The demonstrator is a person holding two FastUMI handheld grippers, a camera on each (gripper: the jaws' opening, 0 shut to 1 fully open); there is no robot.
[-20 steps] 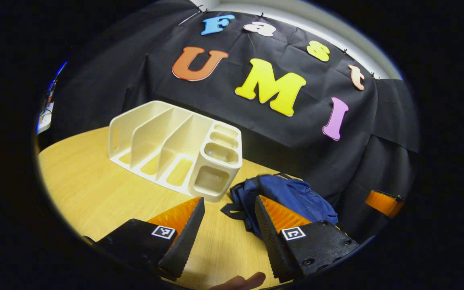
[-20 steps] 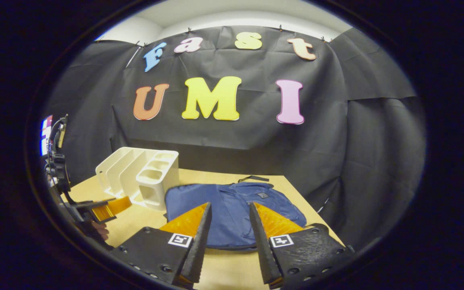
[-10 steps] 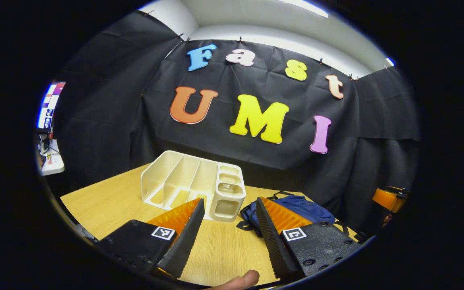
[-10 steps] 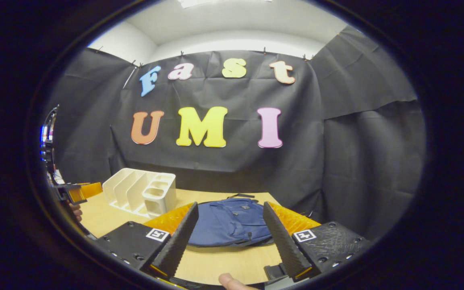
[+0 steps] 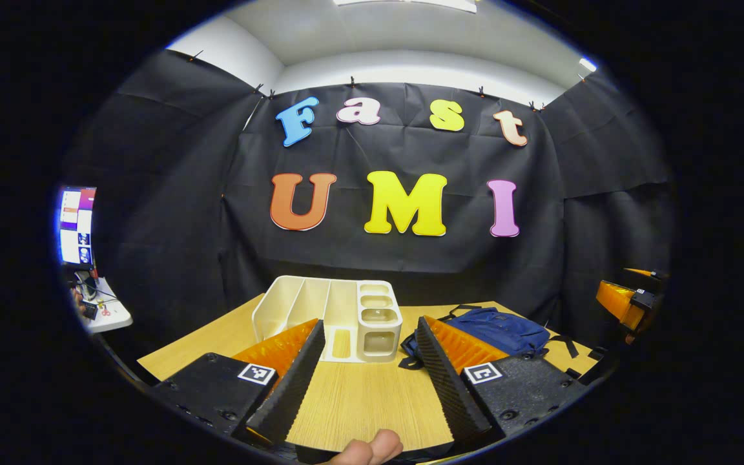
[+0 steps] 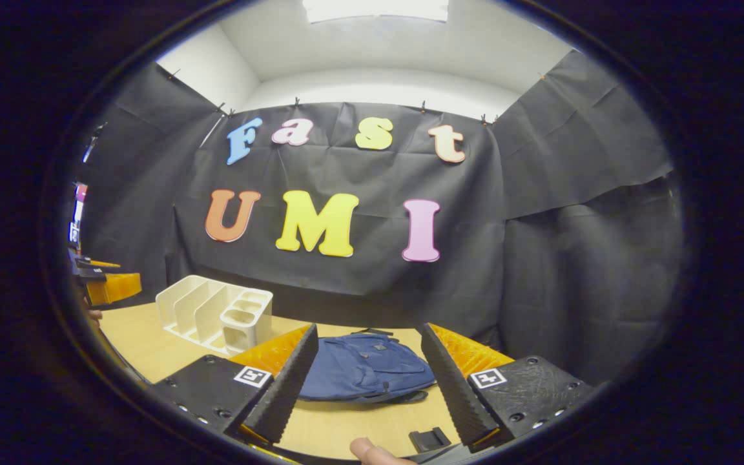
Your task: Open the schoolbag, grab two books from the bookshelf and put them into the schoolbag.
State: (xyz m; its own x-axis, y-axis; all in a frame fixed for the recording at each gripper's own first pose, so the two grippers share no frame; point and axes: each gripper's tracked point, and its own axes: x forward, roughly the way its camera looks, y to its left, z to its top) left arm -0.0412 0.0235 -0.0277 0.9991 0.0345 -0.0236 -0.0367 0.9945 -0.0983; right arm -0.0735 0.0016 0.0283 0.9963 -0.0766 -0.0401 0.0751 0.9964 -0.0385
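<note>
Writing and labels: no brand or legible text can be made out on the schoolbag or the bookshelf; each gripper finger carries a small square black-and-white marker tag; a screen (image 5: 75,226) glows at the far left of the left gripper view, too small to make out.
Left gripper (image 5: 364,382): jaws spread wide, nothing between them, held above the near edge of the table (image 5: 359,403); a fingertip (image 5: 372,447) of the person shows at the bottom edge below it.
Right gripper (image 6: 367,382): jaws likewise wide apart and holding nothing, above the near table edge; a fingertip (image 6: 365,449) shows beneath it.
Schoolbag (image 6: 365,368): blue, lying flat and closed on the table, directly ahead of the right gripper and seen through the gap between its fingers, apart from them. In the left gripper view the schoolbag (image 5: 495,326) lies ahead and to the right, partly behind that gripper's right finger.
Bookshelf (image 5: 336,316): pale plastic desk rack with upright dividers and small square compartments at one end, standing on the table just left of the schoolbag; it sits straight ahead of the left gripper, not touched. In the right gripper view the bookshelf (image 6: 217,313) stands to the left, well clear of the fingers. No books can be seen in its slots.
Small object: a dark clip-like piece (image 6: 429,439) lies on the table near the right gripper's right finger; what it is cannot be told.
Other gripper seen afar: the right gripper (image 5: 624,302) at the right rim of the left gripper view; the left gripper (image 6: 110,286) at the left rim of the right gripper view.
</note>
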